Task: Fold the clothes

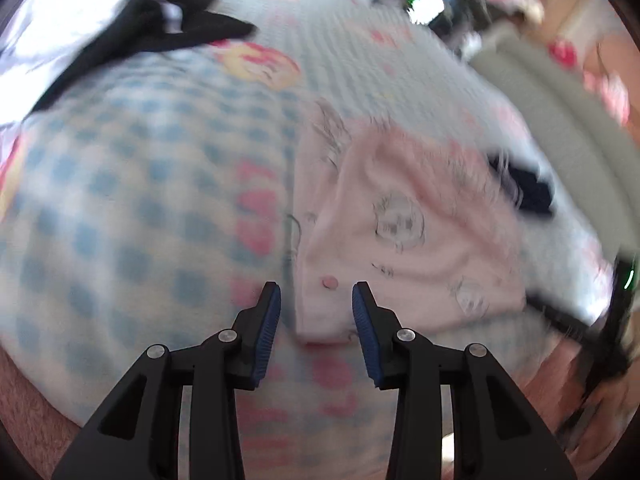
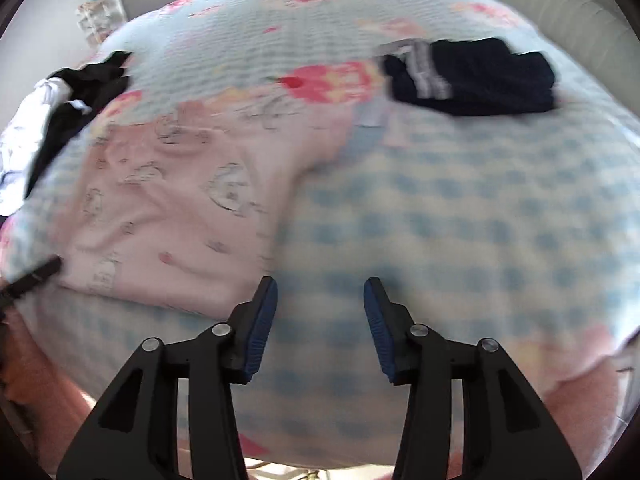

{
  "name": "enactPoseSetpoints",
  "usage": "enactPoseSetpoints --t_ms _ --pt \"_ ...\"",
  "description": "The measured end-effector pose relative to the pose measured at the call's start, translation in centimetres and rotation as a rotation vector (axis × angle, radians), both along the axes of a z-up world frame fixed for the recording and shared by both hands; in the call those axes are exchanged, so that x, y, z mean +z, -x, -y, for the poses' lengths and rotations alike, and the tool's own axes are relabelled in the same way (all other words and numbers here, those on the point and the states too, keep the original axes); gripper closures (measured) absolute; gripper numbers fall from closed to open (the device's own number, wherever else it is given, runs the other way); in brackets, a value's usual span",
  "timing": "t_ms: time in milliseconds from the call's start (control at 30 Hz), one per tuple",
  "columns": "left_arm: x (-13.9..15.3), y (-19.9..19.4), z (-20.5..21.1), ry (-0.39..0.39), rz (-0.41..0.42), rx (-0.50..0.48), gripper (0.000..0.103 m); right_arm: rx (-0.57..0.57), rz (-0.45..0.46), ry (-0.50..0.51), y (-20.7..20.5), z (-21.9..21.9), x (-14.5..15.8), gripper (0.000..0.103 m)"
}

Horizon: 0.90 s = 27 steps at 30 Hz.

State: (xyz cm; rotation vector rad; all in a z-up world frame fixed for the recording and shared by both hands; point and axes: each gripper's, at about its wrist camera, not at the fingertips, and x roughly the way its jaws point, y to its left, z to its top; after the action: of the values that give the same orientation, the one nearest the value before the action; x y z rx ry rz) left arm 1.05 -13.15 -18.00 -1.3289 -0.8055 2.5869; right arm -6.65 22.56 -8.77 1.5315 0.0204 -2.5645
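A pale pink garment with small printed animal faces and a pink button [image 1: 400, 232] lies folded on the blue-checked bedspread [image 1: 140, 200]. My left gripper [image 1: 316, 292] is open and empty, its jaws either side of the garment's near corner, just above it. In the right wrist view the same pink garment [image 2: 180, 200] lies to the left. My right gripper [image 2: 320, 292] is open and empty over bare bedspread [image 2: 460, 220], just right of the garment's edge. Both views are blurred by motion.
A folded dark navy garment with white stripes [image 2: 472, 76] lies at the far right of the bed. A heap of black and white clothes [image 2: 60, 108] lies at the left edge, also in the left wrist view [image 1: 120, 20]. A beige padded headboard [image 2: 560, 4] runs behind.
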Motion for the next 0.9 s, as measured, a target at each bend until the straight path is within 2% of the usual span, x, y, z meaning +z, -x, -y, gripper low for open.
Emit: enactPoseSetpoints --t_ms 33,67,133,233,267,367,400,467,600,700,767,833,900 --pt "0.2 0.0 0.2 -0.043 -0.021 0.001 0.063 0.004 0.012 0.059 -0.3 -0.3 -0.1 0.058" --pt "0.4 0.0 0.1 -0.048 -0.033 -0.001 0.062 0.016 0.029 0.149 -0.7 -0.5 -0.1 0.058" --pt "0.5 -0.1 -0.4 -0.012 -0.036 -0.012 0.062 0.018 0.072 0.262 -0.8 -0.9 -0.8 0.058" --pt "0.6 -0.1 -1.2 0.046 -0.028 -0.025 0.062 -0.001 0.096 0.215 -0.5 -0.7 -1.6 0.059" --pt "0.4 -0.3 -1.1 0.088 -0.013 -0.017 0.062 -0.006 0.087 0.196 -0.5 -0.7 -1.5 0.059" --pt "-0.9 1.1 -1.5 0.331 0.11 0.072 0.063 -0.045 0.047 0.105 -0.6 -0.7 -0.8 0.059" --pt "-1.1 1.1 -1.3 0.318 0.113 0.093 0.063 -0.057 0.042 0.093 -0.6 -0.8 -0.7 0.058" --pt "-0.9 0.9 -1.0 0.279 0.091 0.12 0.062 -0.068 0.057 0.165 -0.5 -1.4 -0.7 0.058" --pt "1.8 -0.1 -2.7 0.252 -0.099 0.033 0.062 -0.018 0.111 0.326 0.3 -1.3 -0.9 0.054" --pt "2.2 -0.1 -4.5 0.201 -0.146 -0.085 0.062 0.017 0.126 0.332 1.1 -0.1 -1.3 0.051" --pt "1.4 0.5 -5.8 0.201 -0.115 -0.15 0.062 0.036 0.138 0.313 2.0 0.6 -2.2 0.05" --pt "0.5 1.1 -6.5 0.215 -0.07 -0.184 0.062 0.055 0.142 0.292 2.6 1.2 -2.8 0.062" --pt "-0.5 1.7 -6.8 0.217 -0.033 -0.204 0.062 0.073 0.13 0.265 2.5 1.9 -3.0 0.066"
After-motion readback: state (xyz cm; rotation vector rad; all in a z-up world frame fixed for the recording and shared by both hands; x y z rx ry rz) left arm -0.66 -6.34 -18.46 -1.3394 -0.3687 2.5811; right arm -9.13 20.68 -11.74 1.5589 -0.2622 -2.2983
